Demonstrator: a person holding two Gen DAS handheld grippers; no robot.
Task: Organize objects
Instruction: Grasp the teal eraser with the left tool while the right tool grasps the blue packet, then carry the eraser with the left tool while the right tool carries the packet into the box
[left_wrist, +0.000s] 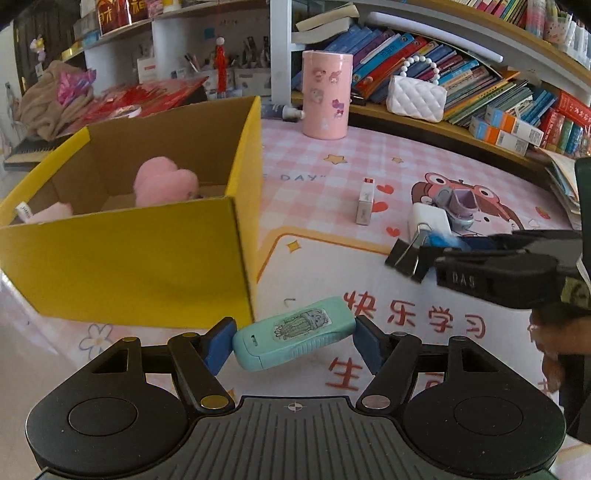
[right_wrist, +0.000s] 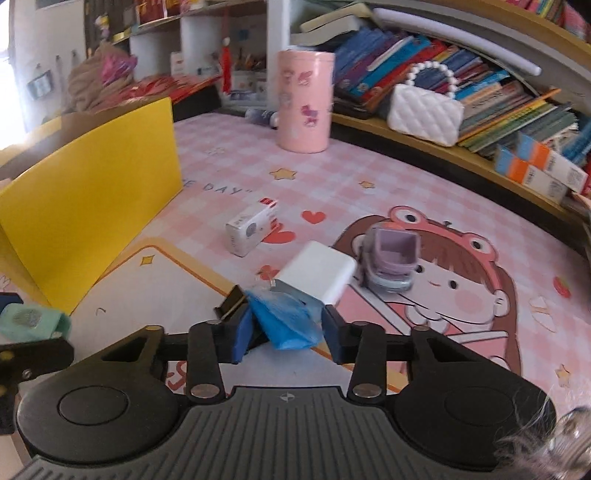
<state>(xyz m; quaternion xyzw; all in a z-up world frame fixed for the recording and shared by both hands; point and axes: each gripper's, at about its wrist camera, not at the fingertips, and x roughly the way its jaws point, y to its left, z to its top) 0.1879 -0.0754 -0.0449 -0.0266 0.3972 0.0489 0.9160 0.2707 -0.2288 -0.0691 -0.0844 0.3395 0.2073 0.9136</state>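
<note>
My left gripper (left_wrist: 293, 341) is shut on a mint green case with a cactus sticker (left_wrist: 295, 338), held just right of the yellow cardboard box (left_wrist: 129, 266). The box holds a pink plush toy (left_wrist: 164, 184). My right gripper (right_wrist: 286, 330) is shut on a crumpled blue thing (right_wrist: 286, 323); it shows at the right of the left wrist view (left_wrist: 439, 243). A black binder clip (left_wrist: 406, 256) sits by its tips. On the mat lie a small white carton (right_wrist: 251, 225), a white block (right_wrist: 317, 275) and a purple toy (right_wrist: 389, 260).
A pink cylinder container (left_wrist: 325, 94) stands at the back of the pink checked mat (right_wrist: 406, 177). Behind it a shelf carries books (left_wrist: 461, 74) and a white quilted bag (left_wrist: 415, 96). Red items and a beige cloth lie behind the box.
</note>
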